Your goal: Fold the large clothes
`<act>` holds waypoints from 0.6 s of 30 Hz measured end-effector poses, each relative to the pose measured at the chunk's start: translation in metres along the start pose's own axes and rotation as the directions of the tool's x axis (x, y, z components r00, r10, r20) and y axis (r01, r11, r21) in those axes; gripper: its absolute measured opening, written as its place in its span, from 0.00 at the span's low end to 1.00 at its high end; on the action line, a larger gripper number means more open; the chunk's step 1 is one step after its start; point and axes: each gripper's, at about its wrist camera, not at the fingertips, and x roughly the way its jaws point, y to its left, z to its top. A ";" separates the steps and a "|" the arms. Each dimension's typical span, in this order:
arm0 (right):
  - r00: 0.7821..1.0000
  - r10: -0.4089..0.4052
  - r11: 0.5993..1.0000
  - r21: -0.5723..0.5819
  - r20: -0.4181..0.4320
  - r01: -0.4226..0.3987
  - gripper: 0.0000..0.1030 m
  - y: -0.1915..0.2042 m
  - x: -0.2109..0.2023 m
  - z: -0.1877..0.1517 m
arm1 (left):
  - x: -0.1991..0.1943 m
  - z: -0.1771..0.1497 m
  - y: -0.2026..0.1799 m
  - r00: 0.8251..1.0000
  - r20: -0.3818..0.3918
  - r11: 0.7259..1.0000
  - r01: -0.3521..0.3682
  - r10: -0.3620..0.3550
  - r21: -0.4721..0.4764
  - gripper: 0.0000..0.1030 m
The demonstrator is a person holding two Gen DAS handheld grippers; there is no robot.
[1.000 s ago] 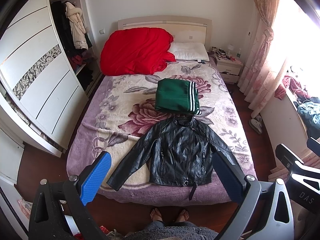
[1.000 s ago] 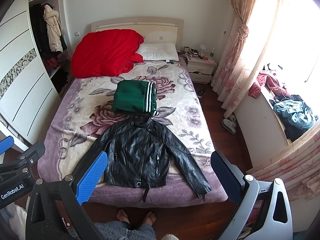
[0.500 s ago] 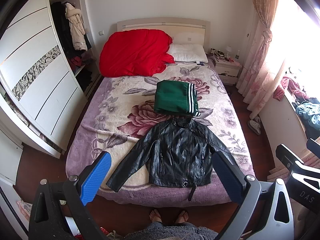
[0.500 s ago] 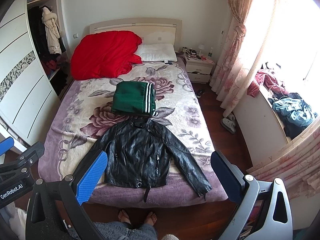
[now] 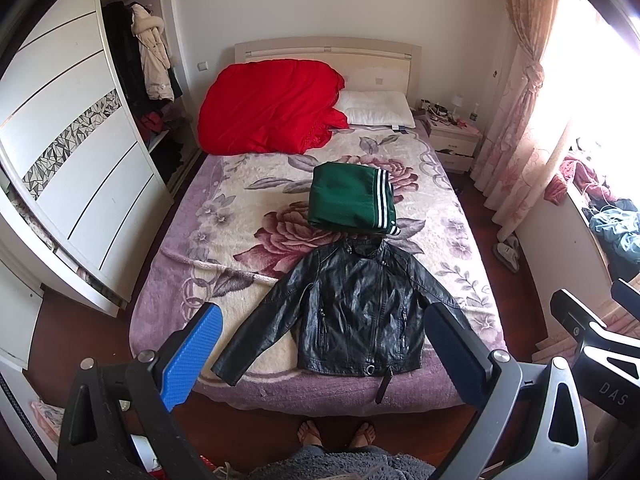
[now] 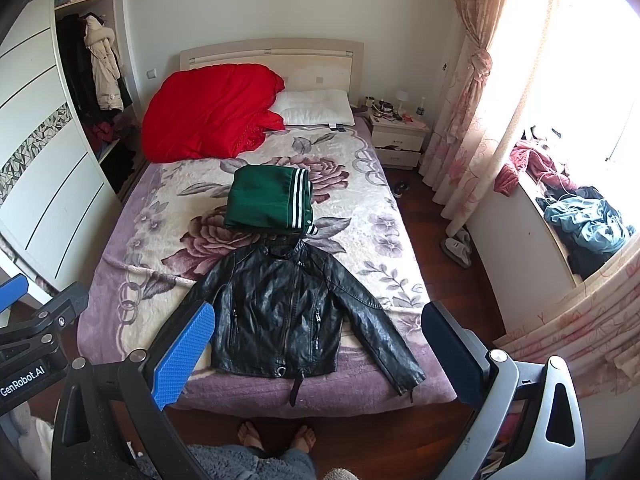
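Black leather jacket [image 5: 360, 312] lies face up and spread flat at the foot of the bed [image 5: 224, 216], collar toward 12 o'clock, hem at the near edge, both sleeves angled out toward 7 and 5 o'clock. A folded green garment [image 5: 350, 200] sits just beyond the collar, touching or nearly so; we cannot tell which. Left hand-held gripper [image 5: 320, 356] and right hand-held gripper [image 6: 316, 354] both hang above the near edge with jaws wide apart, holding nothing. We judge the fold not yet begun. To do it well, we would take each sleeve near the cuff, lay it across the chest toward the zip, then bring the hem up toward 12 o'clock. Leather is stiff and slick, so grip deep and keep clear of the dangling hem strap [image 5: 383, 384].
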 end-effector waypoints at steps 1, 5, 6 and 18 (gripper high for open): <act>1.000 0.002 1.000 0.002 0.000 -0.002 1.00 0.000 0.000 -0.001 | 0.001 0.000 0.000 1.000 -0.003 1.000 0.005 -0.005 0.000 1.00; 1.000 0.012 0.999 0.035 -0.018 -0.012 1.00 0.002 0.006 0.004 | 0.022 0.003 0.005 1.000 -0.006 1.000 -0.006 0.006 -0.003 1.00; 0.999 0.016 0.999 0.051 -0.033 -0.015 1.00 0.001 0.014 0.006 | 0.030 0.002 0.009 1.000 -0.008 1.000 0.000 0.000 -0.011 1.00; 0.951 -0.005 0.849 0.500 -0.310 0.168 0.79 -0.130 0.244 -0.110 | 0.264 -0.066 0.024 0.969 -0.189 0.986 -0.150 0.160 0.066 1.00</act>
